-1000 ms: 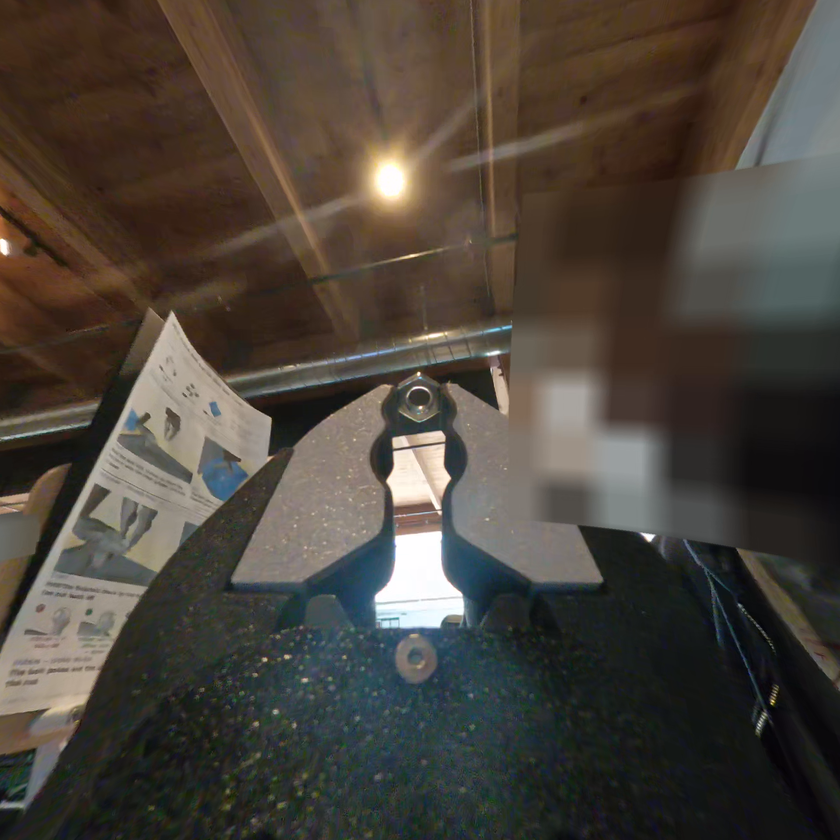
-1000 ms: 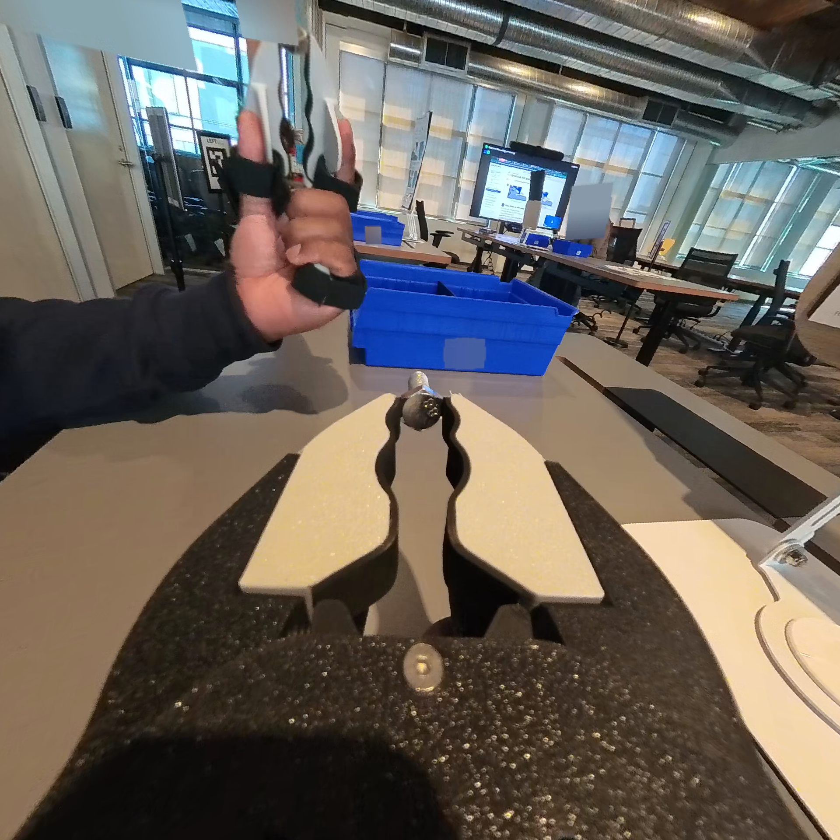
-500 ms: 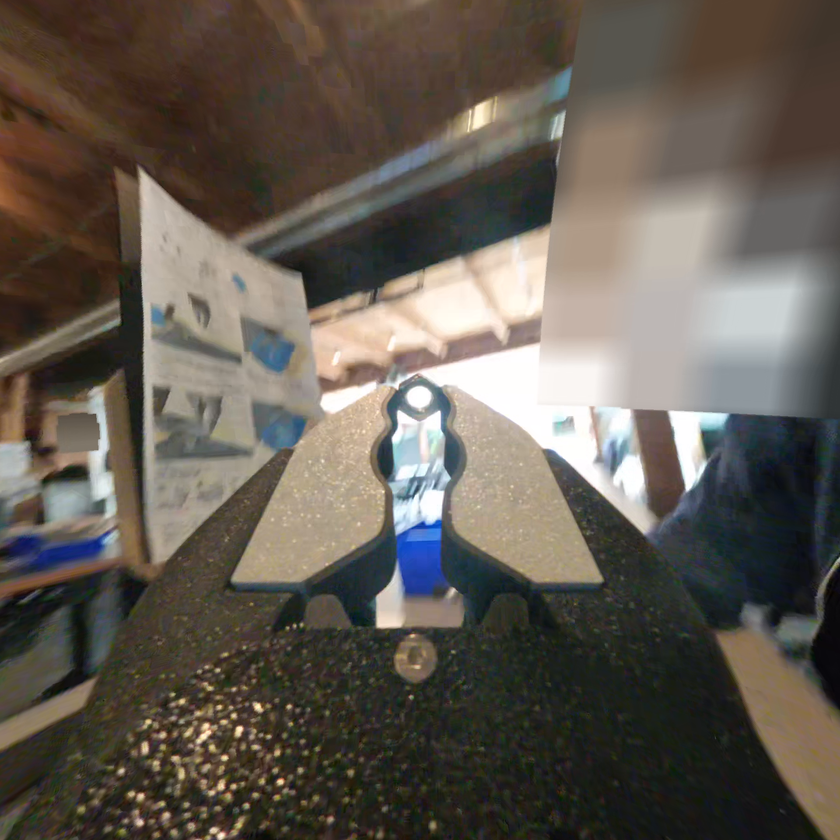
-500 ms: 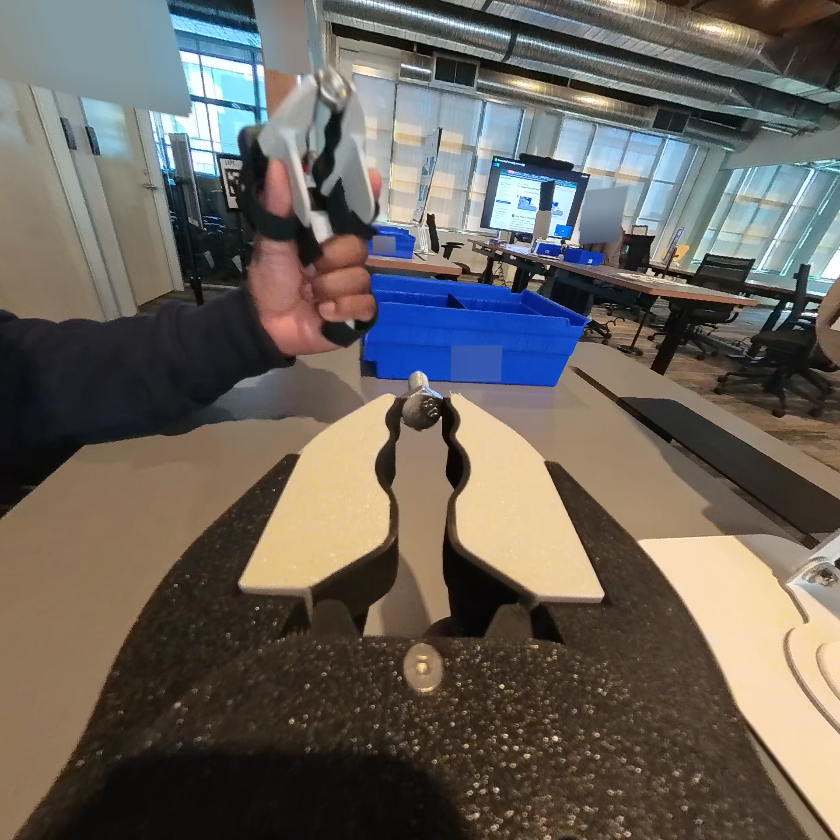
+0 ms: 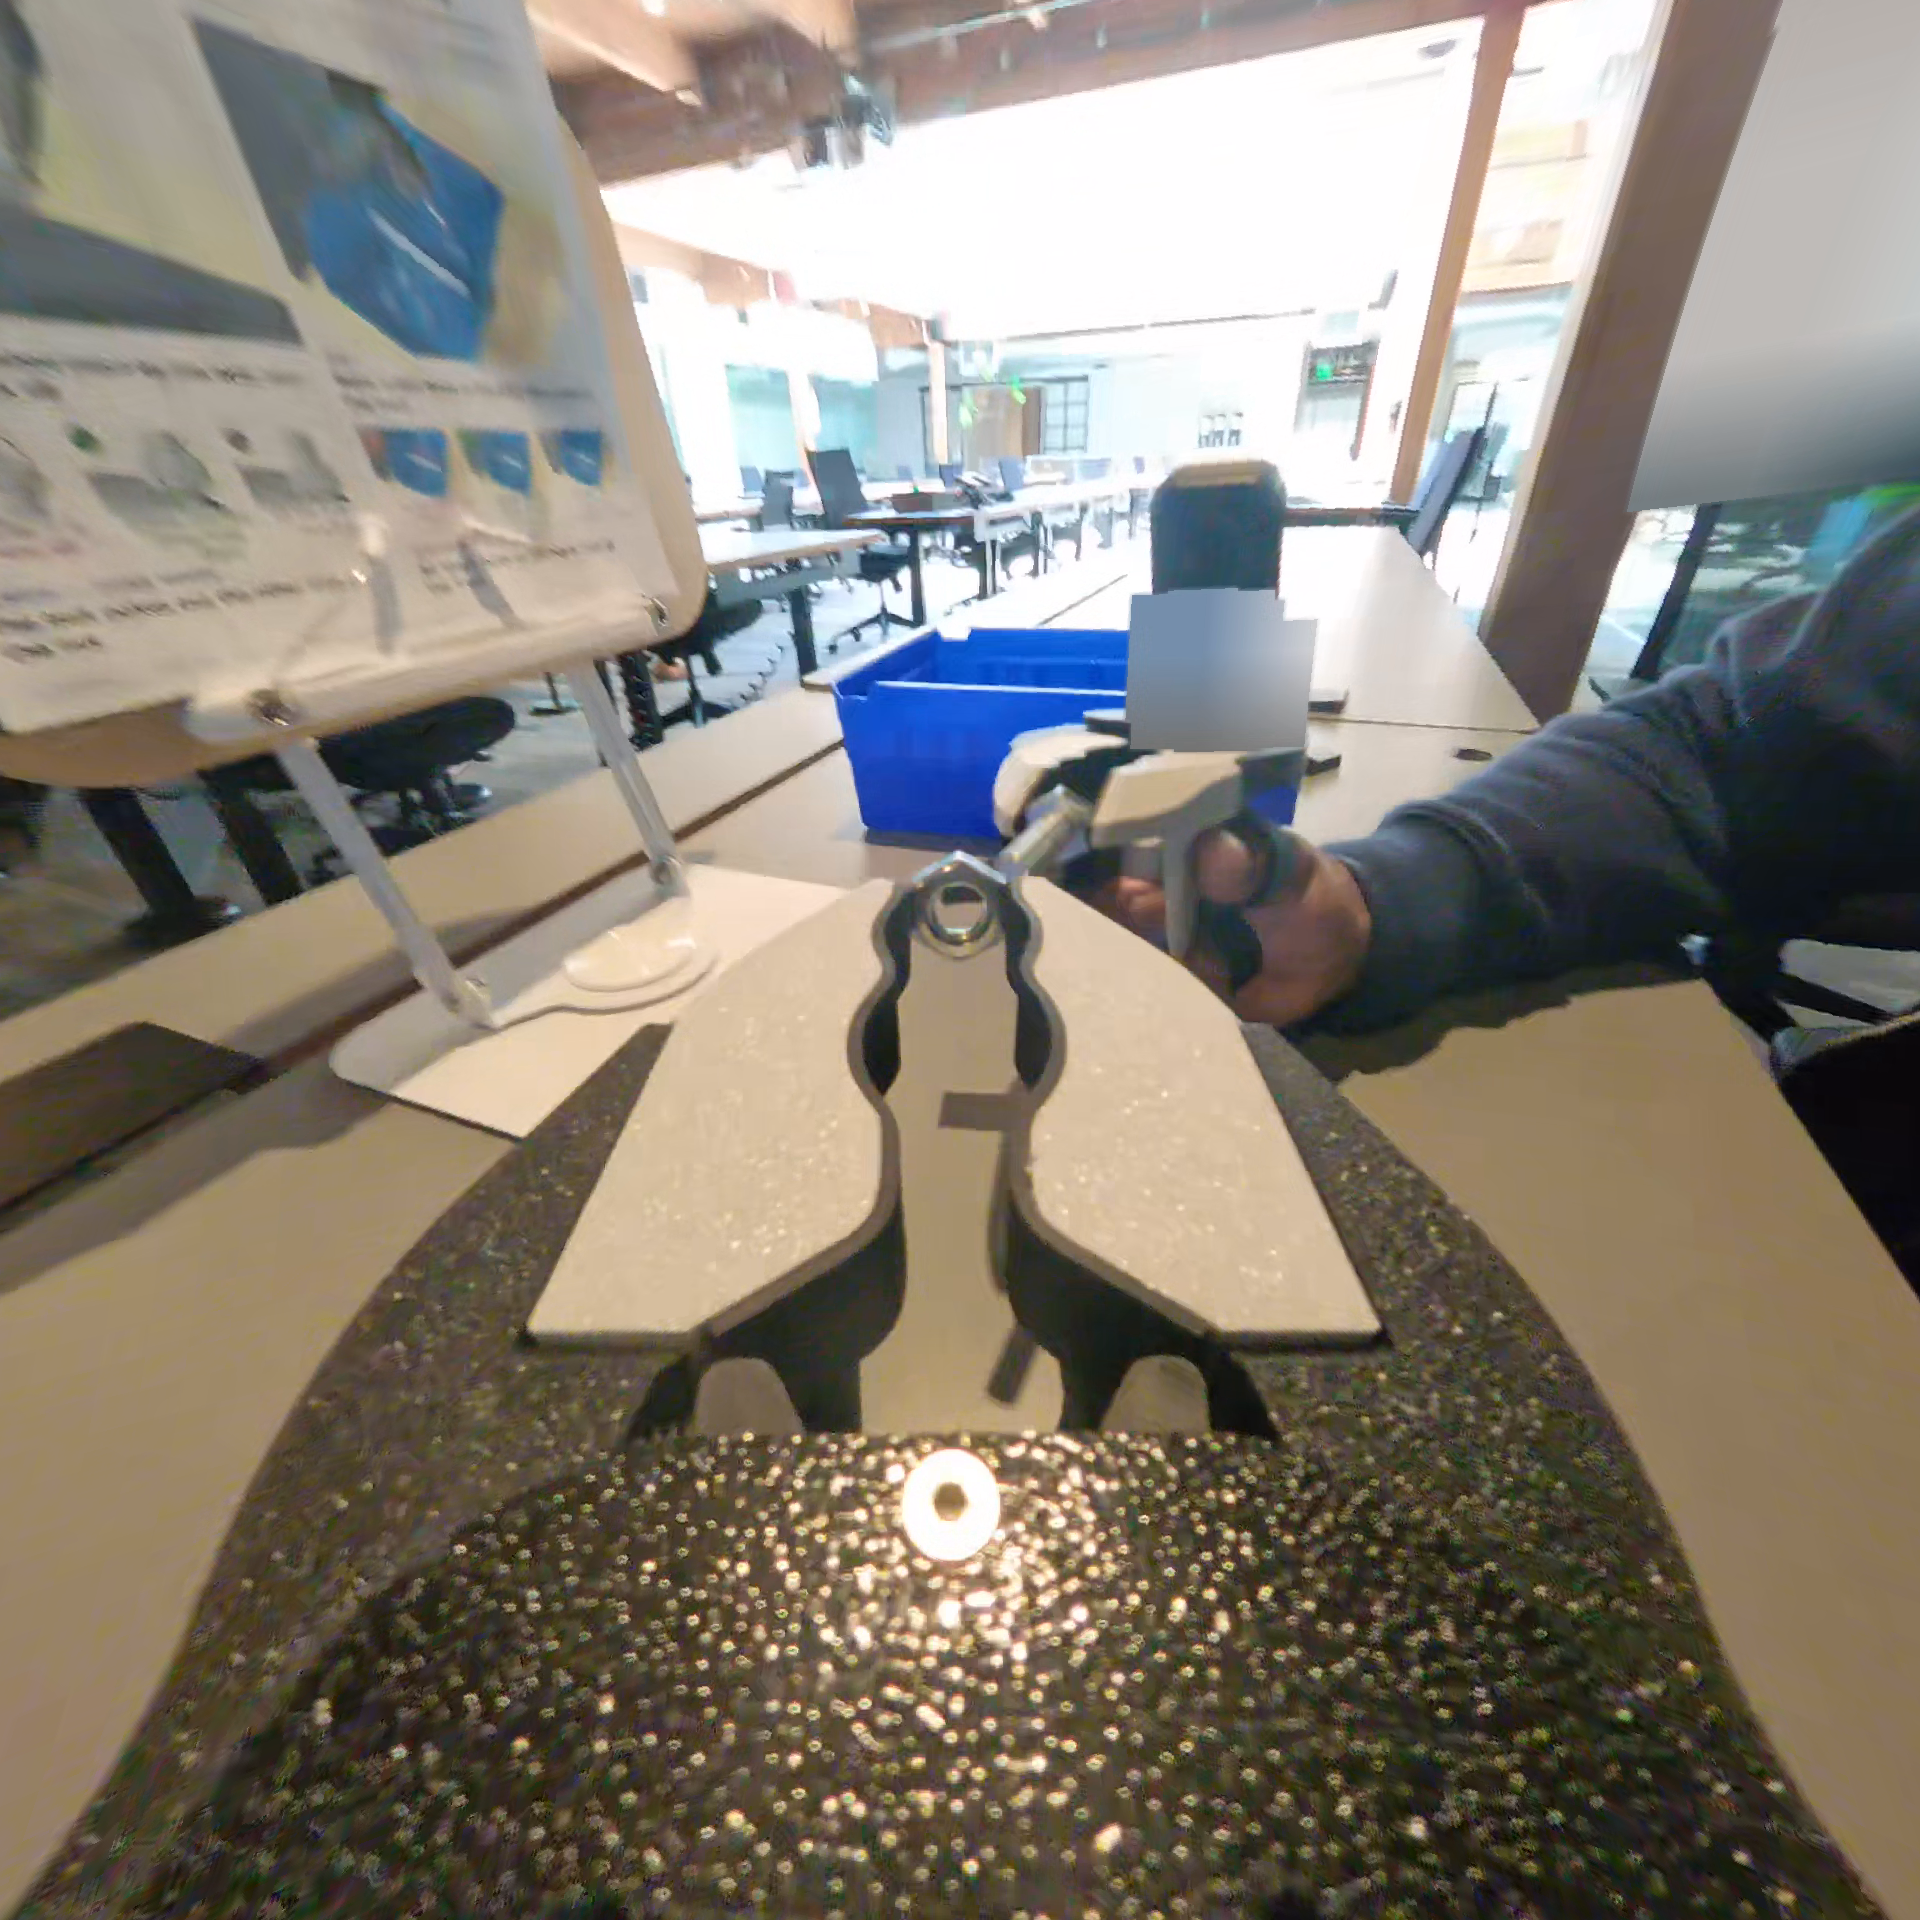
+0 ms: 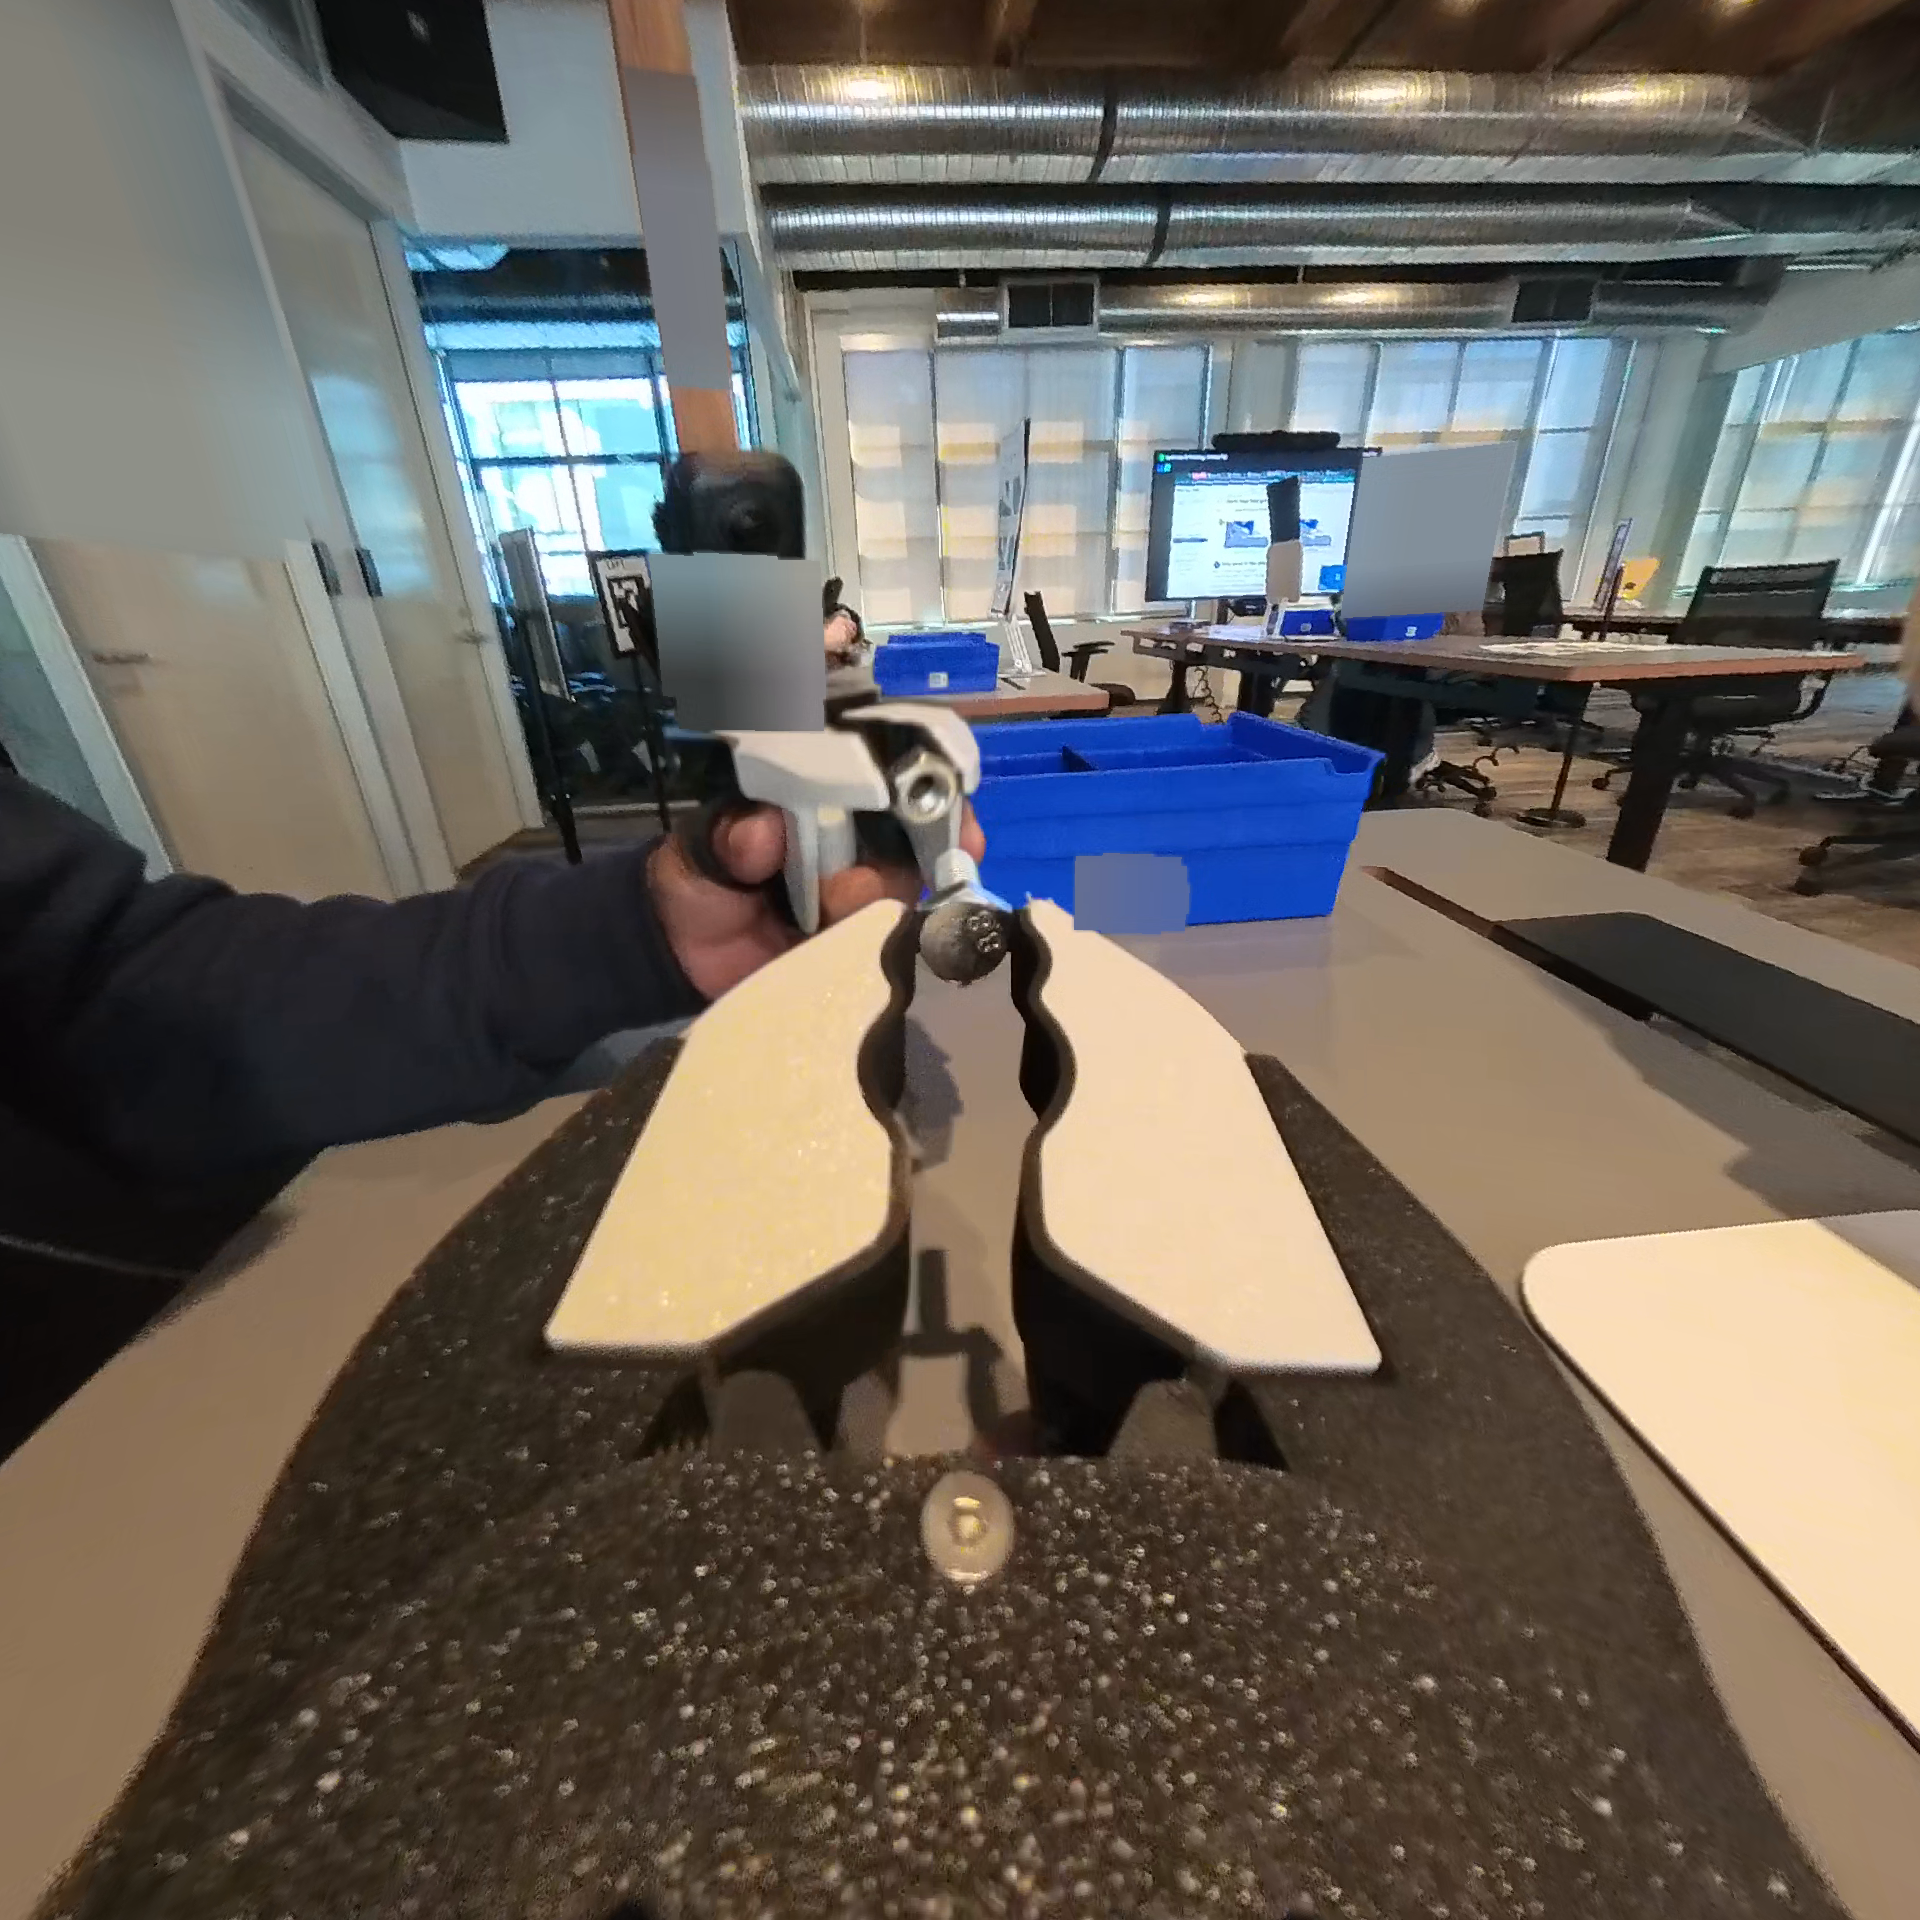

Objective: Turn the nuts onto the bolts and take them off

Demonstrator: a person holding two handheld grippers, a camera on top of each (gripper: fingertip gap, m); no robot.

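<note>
Counting: one nut (image 5: 958, 916), one bolt (image 6: 961, 914), two grippers, one near blue bin (image 6: 1164, 821) with two more far back by the screen, one instruction stand (image 5: 312, 343). Left gripper (image 5: 958, 925) is pinched on the nut at its fingertips, hex held flat-on to the camera, bore visible. Right gripper (image 6: 961, 940) is clamped on the bolt head, shank pointing away from it toward the nut. In the right wrist view the bolt tip sits at the nut held in the other gripper, in front of the bin; whether threads are engaged I can't tell. In the left wrist view the bolt comes in from the right, tip just beside the nut's far face. Both grippers are above the grey table (image 6: 1299, 1039), on the near side of the bin. Left hand (image 6: 727, 894) is wrapped round its handle, forearm level, dark sleeve; right hand (image 5: 1268, 925) likewise, reaching in from the right of the bin. Stand is left of the bin in the left wrist view.
</note>
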